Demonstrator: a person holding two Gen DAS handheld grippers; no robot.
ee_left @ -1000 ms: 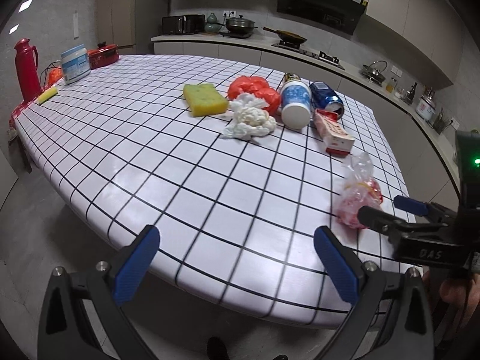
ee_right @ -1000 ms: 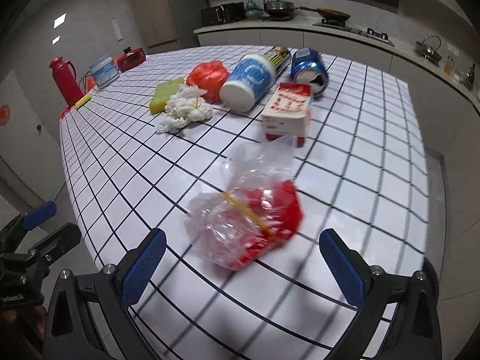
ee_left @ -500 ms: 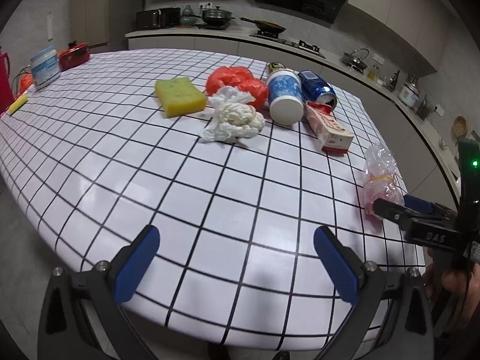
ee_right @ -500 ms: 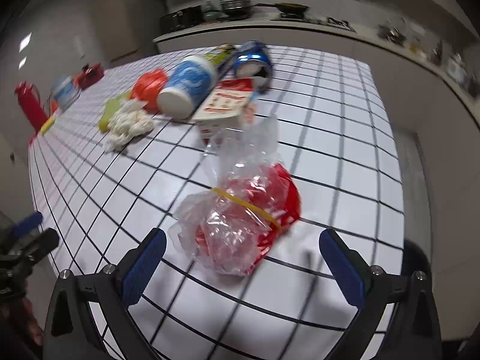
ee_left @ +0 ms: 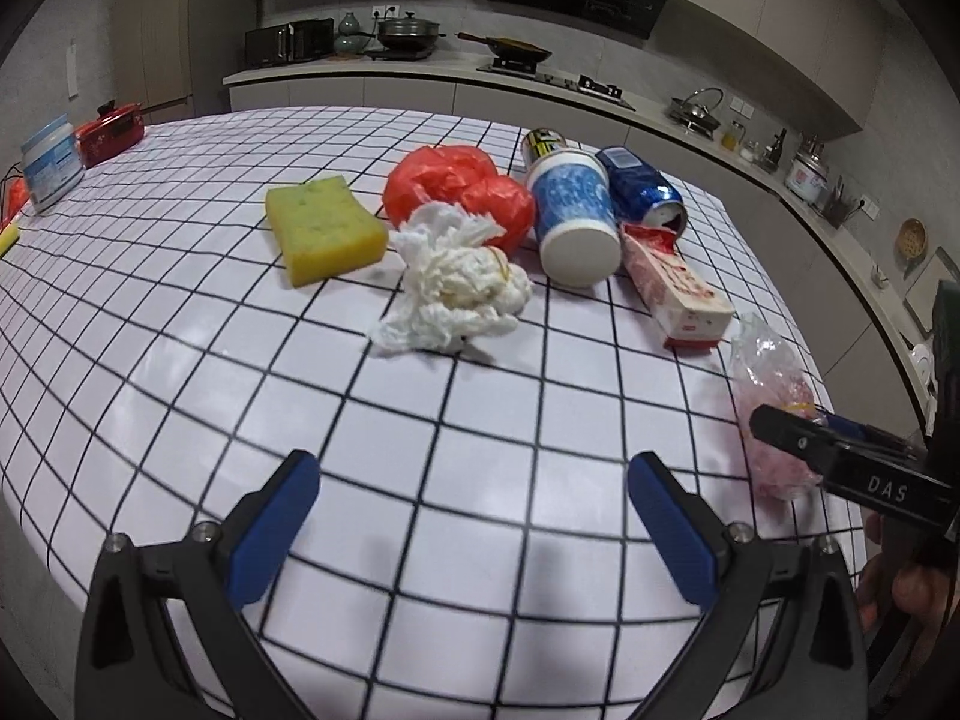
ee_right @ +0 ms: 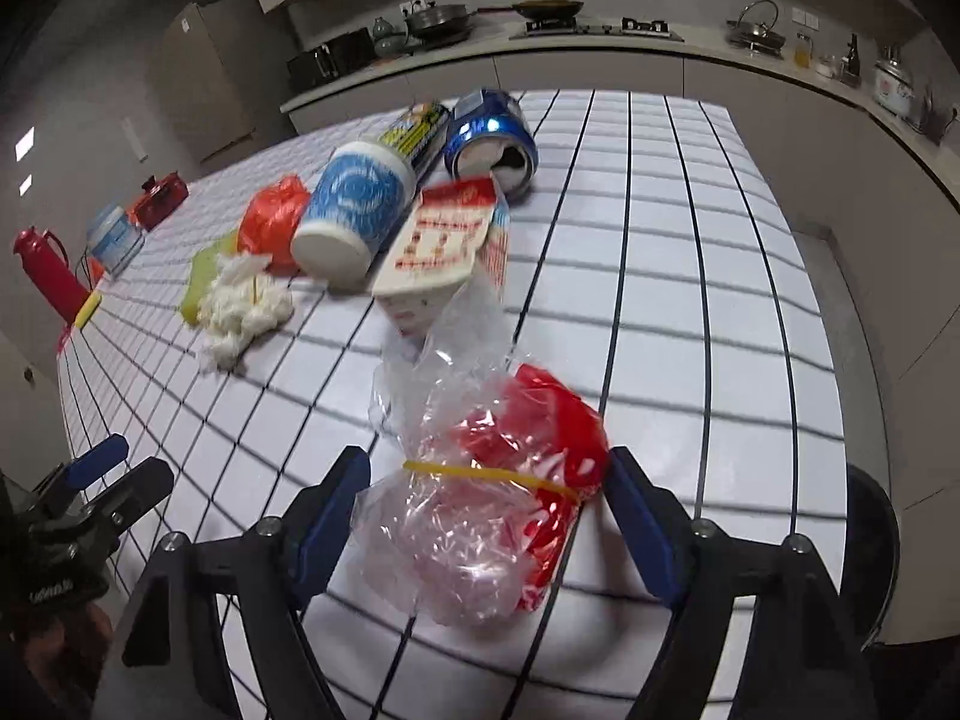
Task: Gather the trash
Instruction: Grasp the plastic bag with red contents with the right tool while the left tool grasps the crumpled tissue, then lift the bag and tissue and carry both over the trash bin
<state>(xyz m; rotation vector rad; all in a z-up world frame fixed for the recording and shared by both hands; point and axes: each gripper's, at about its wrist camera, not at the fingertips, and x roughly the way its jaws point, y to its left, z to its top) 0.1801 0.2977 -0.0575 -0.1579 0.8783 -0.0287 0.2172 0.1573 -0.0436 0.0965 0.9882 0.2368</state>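
A: Item one, the clear plastic bag (ee_right: 480,498), red wrapper inside, bound with a yellow rubber band (ee_right: 492,474). We log it on the gridded worktop (ee_right: 690,300), near the edge closest to us.

B: Orientation?

A: Its long axis runs away from the right camera; the loose twisted neck points toward the red-and-white carton (ee_right: 444,246), the bulky end toward us. We have the right gripper (ee_right: 489,519) straddling it, jaws spread, one blue pad on each side of the bag. Whether a pad touches the film, we cannot tell.

B: And the left gripper (ee_left: 474,516)?

A: Jaws spread wide, nothing between them, above bare worktop squares left of the bag.

B: Remaining trash, as we list it?

A: The carton lies flat, long axis toward the bag. Beside it a blue-and-white cup (ee_left: 576,216) on its side, base toward us; a blue can (ee_left: 642,192) on its side, mouth toward us; a yellow-black can (ee_left: 543,141) behind the cup. Then an orange bag (ee_left: 459,189), a crumpled tissue wad (ee_left: 459,285) touching it, and a yellow sponge (ee_left: 324,228) just beside.
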